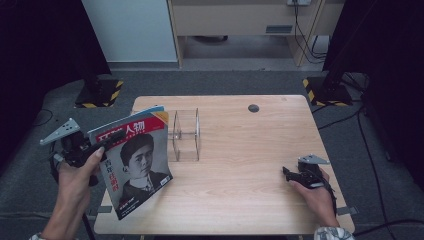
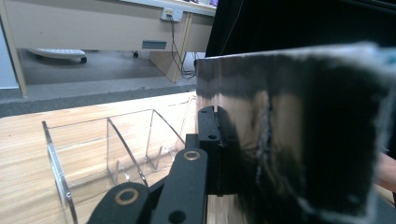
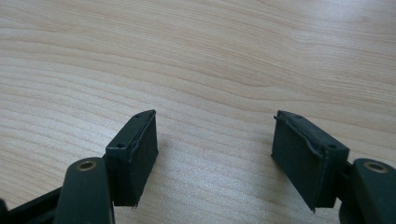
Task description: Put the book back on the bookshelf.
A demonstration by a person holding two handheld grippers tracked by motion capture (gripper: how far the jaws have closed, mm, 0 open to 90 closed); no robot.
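A magazine (image 1: 134, 161) with a portrait and a red title on its cover is held upright and tilted over the table's left edge. My left gripper (image 1: 114, 137) is shut on its upper left part, and a hand grips the handle. In the left gripper view the magazine (image 2: 303, 140) stands edge-on against the near pad, with my left gripper (image 2: 218, 126) clamped on it. A clear acrylic rack (image 1: 185, 135) with upright dividers stands just right of the magazine; the same rack (image 2: 112, 154) lies ahead to the left. My right gripper (image 1: 289, 173) rests open at the table's right, its jaws (image 3: 215, 149) apart over bare wood.
The wooden table (image 1: 240, 150) has a small dark round cap (image 1: 253, 108) near its far edge. Black stands with yellow-striped bases (image 1: 100, 92) sit on the floor beyond both far corners. Cables trail on the carpet at the right.
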